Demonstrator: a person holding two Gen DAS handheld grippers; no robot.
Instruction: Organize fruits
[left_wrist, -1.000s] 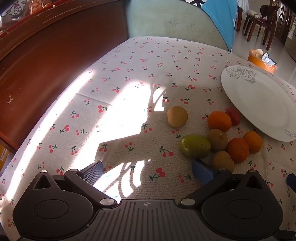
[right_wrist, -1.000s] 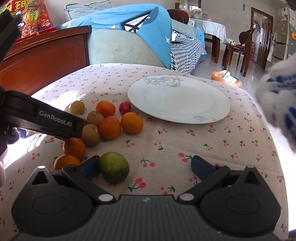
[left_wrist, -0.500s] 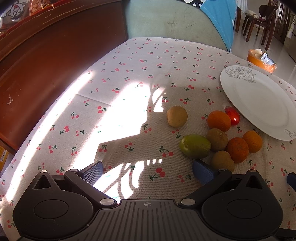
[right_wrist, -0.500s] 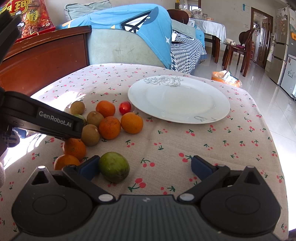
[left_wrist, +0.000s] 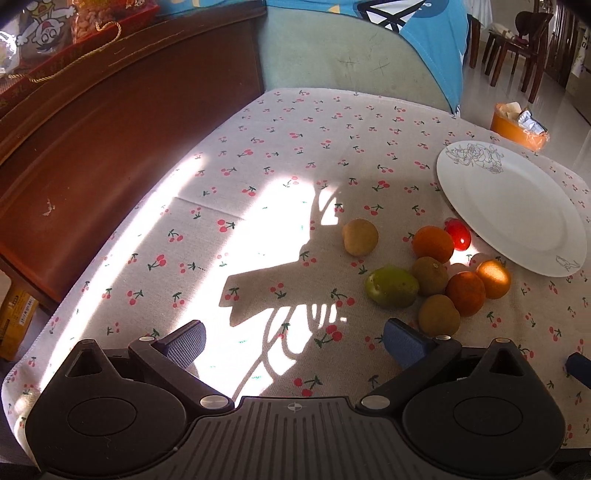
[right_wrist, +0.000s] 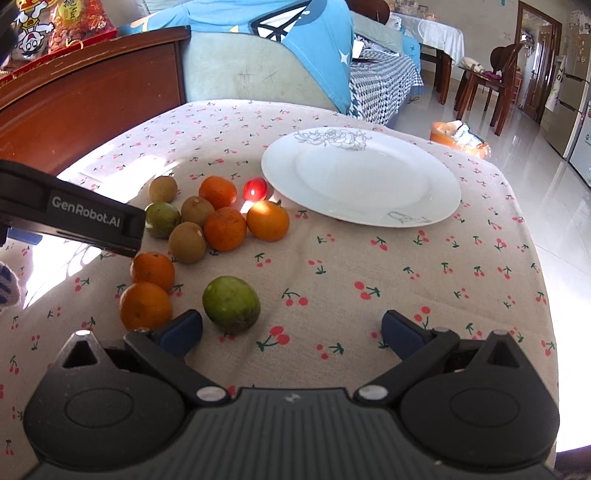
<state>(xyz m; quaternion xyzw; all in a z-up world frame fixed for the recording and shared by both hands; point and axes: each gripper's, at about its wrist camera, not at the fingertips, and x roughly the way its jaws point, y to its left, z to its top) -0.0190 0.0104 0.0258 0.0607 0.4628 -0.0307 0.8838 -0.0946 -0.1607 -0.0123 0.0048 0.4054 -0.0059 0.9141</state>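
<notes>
Green fruit (right_wrist: 231, 303) sits just ahead of the right gripper (right_wrist: 291, 328), whose jaws gape empty; centre them before clamping gently. The left gripper (left_wrist: 293, 341) is likewise spread, the plate (right_wrist: 436, 206) bare

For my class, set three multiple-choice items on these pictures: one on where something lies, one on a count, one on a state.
1. Where is the small red fruit?
A. On the plate
B. On the cloth beside the plate's rim
C. Between gripper fingers

2. How many green fruits are there?
A. One
B. Two
C. Four

3. What does the white plate hold?
A. Nothing
B. One orange
C. All the fruit

Key: 1 B, it sits on the tablecloth just off the rim. 2 B, one near the right gripper, one in the cluster. 3 A, its surface is bare.
</notes>
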